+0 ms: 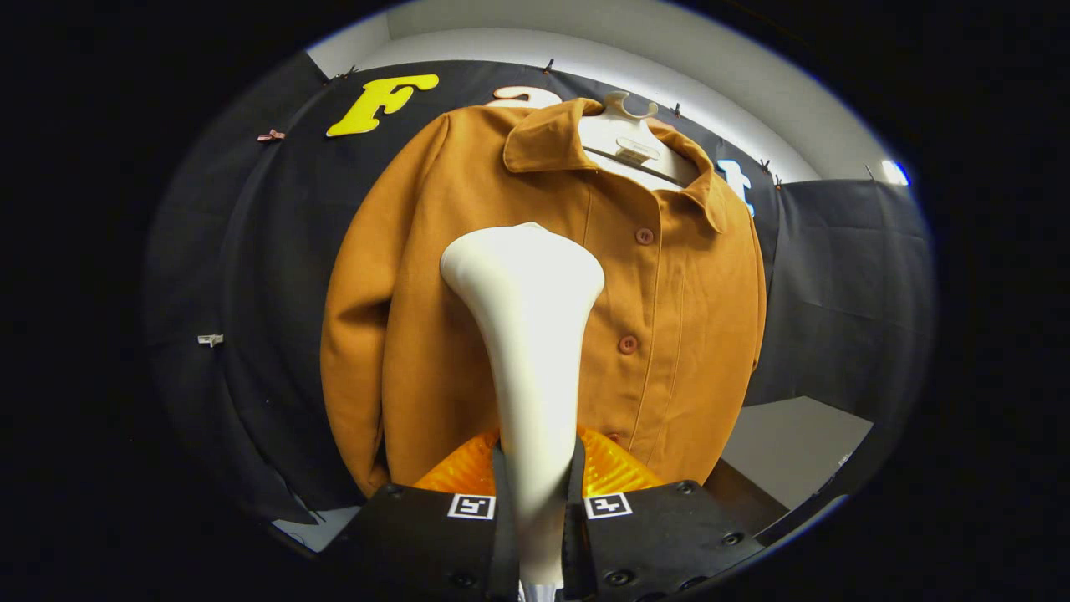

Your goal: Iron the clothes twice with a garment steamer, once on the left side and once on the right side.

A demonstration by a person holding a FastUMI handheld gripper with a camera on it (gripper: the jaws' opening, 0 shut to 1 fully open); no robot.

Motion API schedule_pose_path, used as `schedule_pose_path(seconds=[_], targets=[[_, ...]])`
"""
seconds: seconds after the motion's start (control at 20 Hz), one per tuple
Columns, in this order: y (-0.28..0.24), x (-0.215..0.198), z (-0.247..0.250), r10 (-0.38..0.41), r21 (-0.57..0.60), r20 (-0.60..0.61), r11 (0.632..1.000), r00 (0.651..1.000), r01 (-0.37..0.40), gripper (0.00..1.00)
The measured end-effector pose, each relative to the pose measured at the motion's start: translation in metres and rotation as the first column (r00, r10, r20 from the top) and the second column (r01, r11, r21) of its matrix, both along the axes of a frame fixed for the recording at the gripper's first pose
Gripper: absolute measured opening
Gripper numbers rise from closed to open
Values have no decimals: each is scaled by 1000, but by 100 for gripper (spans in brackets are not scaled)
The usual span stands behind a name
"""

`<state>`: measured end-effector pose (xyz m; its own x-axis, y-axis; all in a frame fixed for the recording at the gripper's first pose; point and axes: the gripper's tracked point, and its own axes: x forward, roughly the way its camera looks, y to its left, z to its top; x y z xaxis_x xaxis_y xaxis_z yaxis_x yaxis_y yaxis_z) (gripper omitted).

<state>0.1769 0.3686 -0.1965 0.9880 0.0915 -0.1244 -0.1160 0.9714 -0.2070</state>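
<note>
A brown button-front jacket point(677, 334) hangs on a white hanger point(629, 134) against the booth's black cloth wall. My gripper point(537, 493) is shut on the handle of a white garment steamer point(528, 334), both fingers pressing its narrow neck. The steamer stands upright between the fingers, and its wide head rises in front of the jacket's left chest, left of the button line. How close the head is to the fabric I cannot tell.
A grey table surface point(794, 443) lies low to the right of the jacket. Black cloth point(844, 284) covers the wall on both sides. A white wall point(736, 75) shows above the cloth.
</note>
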Motion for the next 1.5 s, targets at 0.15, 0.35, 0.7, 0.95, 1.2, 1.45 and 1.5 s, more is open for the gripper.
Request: schedule_pose_path(seconds=[0.15, 0.35, 0.7, 0.95, 1.2, 1.45, 1.5], targets=[[-4, -6, -20, -7, -3, -24, 1000, 1000, 7, 24], [-11, -13, -54, -14, -11, -61, 1000, 998, 13, 24], [-19, -26, -120, 2, -44, -133, 999, 991, -8, 24], [-25, -36, -169, 6, -68, -193, 997, 981, -20, 24], [-37, -45, -210, 1, -76, -267, 997, 964, -22, 24], [-49, -62, -227, 3, -90, -325, 995, 946, -34, 24], [-49, -66, -226, 14, -86, -337, 995, 941, -45, 24]])
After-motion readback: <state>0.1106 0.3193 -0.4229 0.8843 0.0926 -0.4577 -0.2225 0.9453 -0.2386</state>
